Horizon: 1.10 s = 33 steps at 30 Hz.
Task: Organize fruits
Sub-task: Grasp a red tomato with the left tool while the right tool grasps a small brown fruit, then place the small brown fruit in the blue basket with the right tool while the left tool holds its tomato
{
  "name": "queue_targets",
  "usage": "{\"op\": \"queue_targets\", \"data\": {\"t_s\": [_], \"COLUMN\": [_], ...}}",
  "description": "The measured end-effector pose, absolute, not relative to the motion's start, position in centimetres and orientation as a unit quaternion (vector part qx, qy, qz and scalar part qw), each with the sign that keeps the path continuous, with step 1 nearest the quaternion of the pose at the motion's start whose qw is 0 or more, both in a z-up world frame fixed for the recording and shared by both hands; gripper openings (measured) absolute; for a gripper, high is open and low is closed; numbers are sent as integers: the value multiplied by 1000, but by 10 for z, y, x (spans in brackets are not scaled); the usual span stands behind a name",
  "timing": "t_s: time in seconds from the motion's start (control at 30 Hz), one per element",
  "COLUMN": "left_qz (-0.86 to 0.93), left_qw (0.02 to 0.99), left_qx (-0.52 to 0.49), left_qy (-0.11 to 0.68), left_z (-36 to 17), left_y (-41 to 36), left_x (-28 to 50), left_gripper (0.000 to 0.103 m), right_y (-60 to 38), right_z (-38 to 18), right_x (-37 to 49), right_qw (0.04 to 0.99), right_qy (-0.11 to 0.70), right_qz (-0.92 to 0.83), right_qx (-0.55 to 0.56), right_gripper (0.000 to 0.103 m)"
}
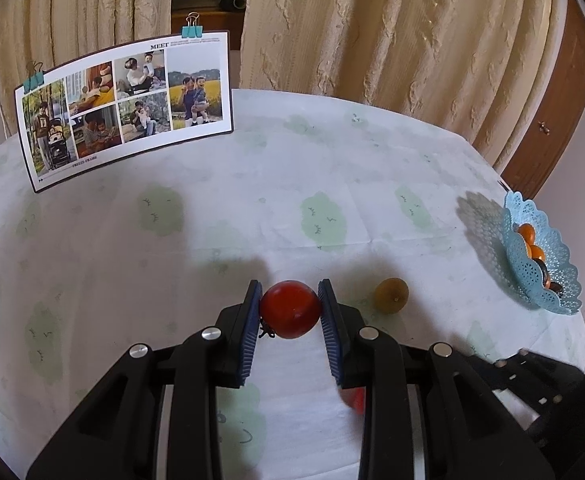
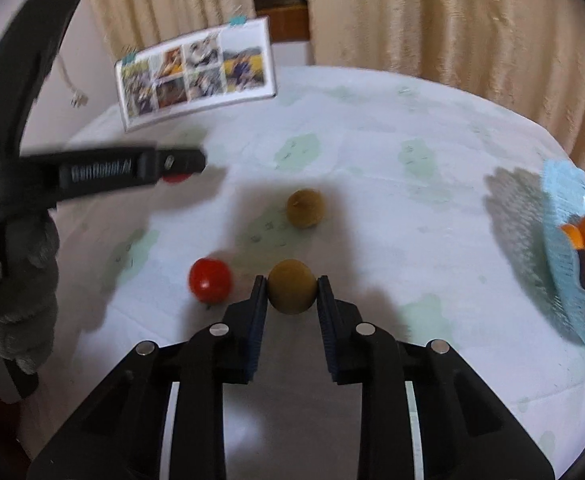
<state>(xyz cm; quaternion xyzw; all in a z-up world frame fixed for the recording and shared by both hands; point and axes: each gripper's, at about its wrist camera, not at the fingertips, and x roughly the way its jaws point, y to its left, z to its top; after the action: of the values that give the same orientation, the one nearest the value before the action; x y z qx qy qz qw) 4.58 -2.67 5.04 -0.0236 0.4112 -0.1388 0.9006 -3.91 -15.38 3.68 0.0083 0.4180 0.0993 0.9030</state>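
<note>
In the left wrist view my left gripper (image 1: 290,285) is shut on a red tomato (image 1: 290,310), with a blue pad pressed on each side. An olive-yellow round fruit (image 1: 391,295) lies on the cloth just to its right. A second red fruit (image 1: 354,398) peeks out from under the right finger. In the right wrist view my right gripper (image 2: 291,279) is shut on another olive-yellow fruit (image 2: 291,288). A loose red tomato (image 2: 209,280) sits to its left, and the free olive fruit (image 2: 305,208) lies beyond. A blue lace basket (image 2: 560,216) holding orange and dark fruits stands at the right edge.
The round table carries a white cloth with green patches (image 1: 212,240). A clipped photo card (image 1: 124,108) stands at the back left, curtains hang behind. The basket (image 1: 524,276) sits near the table's right rim. The left gripper (image 2: 180,166) and a grey fuzzy sleeve (image 2: 24,280) fill the right view's left side.
</note>
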Motion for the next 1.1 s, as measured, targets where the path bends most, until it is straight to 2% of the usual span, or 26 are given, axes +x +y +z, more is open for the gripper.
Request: {"op": "queue_targets", "data": {"t_s": [0.5,1.1], "left_qz": [-147,-167], "left_qw": [904,907], "left_qx": [-10,7], "left_qy": [401,387], "left_z": [57,76], "left_y": [-40,-75], "left_x": [38,24], "left_gripper": [29,29], "right_y": [-270,-372], "right_z": [87,80], "right_x": [-81,-116], "right_qw": [938,927], "right_qy": [325,287], "right_qz": [-37,-156], "right_qx": [118,185], "right_gripper": [26,26]}}
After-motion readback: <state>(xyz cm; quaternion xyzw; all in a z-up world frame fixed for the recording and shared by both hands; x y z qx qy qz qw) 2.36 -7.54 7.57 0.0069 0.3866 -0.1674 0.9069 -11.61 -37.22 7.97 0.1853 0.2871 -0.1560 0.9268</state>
